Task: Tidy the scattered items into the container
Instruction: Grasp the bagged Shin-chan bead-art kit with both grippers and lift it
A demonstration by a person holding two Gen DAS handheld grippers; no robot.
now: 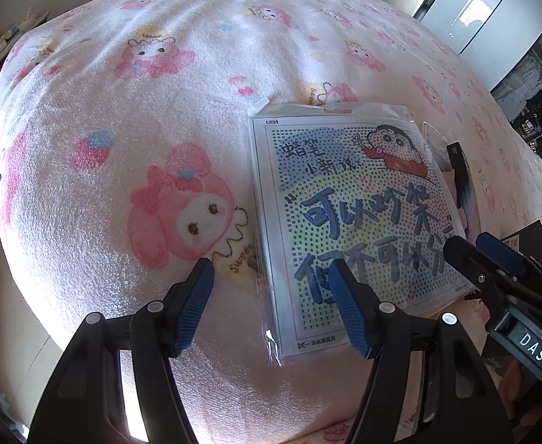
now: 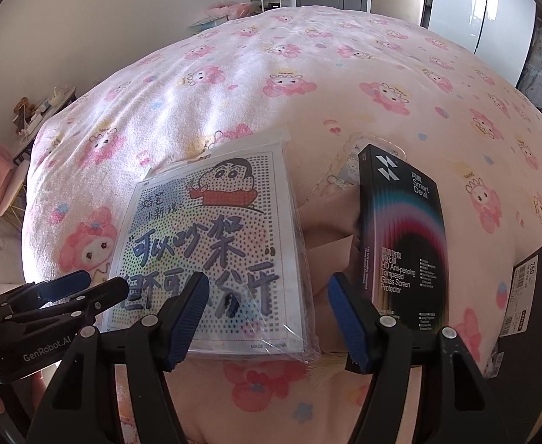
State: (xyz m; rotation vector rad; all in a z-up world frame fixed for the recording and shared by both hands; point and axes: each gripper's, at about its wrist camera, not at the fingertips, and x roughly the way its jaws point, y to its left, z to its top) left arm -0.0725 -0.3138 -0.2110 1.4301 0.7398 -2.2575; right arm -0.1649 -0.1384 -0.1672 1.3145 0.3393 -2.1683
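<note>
A flat cartoon picture packet (image 1: 348, 207) in clear plastic lies on the pink patterned blanket (image 1: 130, 103). My left gripper (image 1: 271, 272) is open and points down over the packet's left edge, with one finger above the blanket and the other above the print. My right gripper (image 2: 267, 285) is open too, and the packet's (image 2: 211, 244) near right corner lies under the gap between its fingers. A black screen-protector box (image 2: 404, 229) leans just right of that gripper. Each gripper shows in the other's view: the right one (image 1: 471, 242) and the left one (image 2: 104, 283).
A black box-like thing with a white label (image 2: 537, 281) sits at the right edge. A clear phone case (image 2: 348, 162) and a beige sheet (image 2: 326, 218) lie behind the packet and the box. The blanket (image 2: 308, 74) spreads far back. A fridge (image 2: 493, 3) and shelves stand beyond the bed.
</note>
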